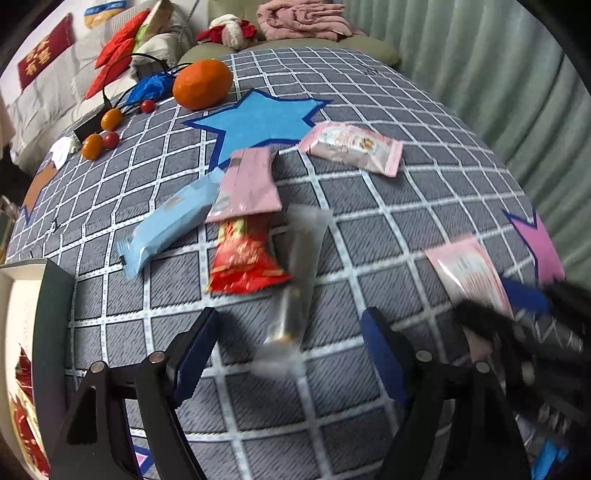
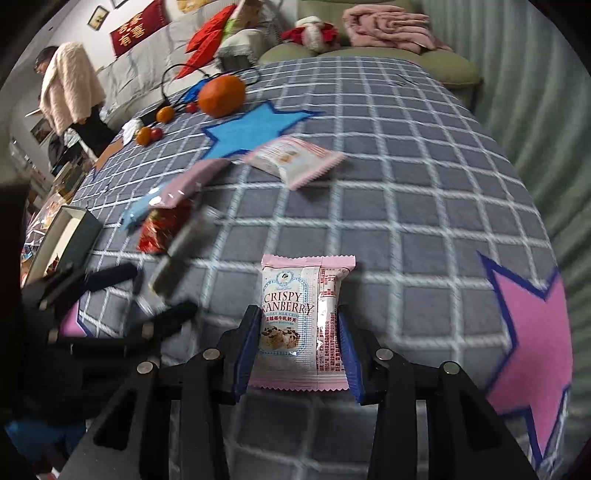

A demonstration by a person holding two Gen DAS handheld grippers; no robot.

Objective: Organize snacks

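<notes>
Several snack packets lie on a grey checked cloth (image 1: 369, 229). A clear-wrapped snack (image 1: 295, 280) lies between the fingers of my left gripper (image 1: 290, 314), which is open around it without touching it. Beyond it sit a red packet (image 1: 243, 258), a light-blue packet (image 1: 170, 221), a plain pink packet (image 1: 251, 184) and a pink-and-white packet (image 1: 351, 147). In the right wrist view, my right gripper (image 2: 298, 314) is shut on a pink "Crispy Cranberry" packet (image 2: 295, 314), with its blue pads against both sides. The left gripper (image 2: 147, 295) shows blurred at the left there.
A dark box with a white inside (image 1: 55, 295) stands at the left table edge. An orange (image 1: 203, 83), small fruits (image 1: 99, 136) and cables lie at the far left. A sofa with a pink blanket (image 1: 303, 18) is behind. A person in a cream top (image 2: 70, 88) stands far left.
</notes>
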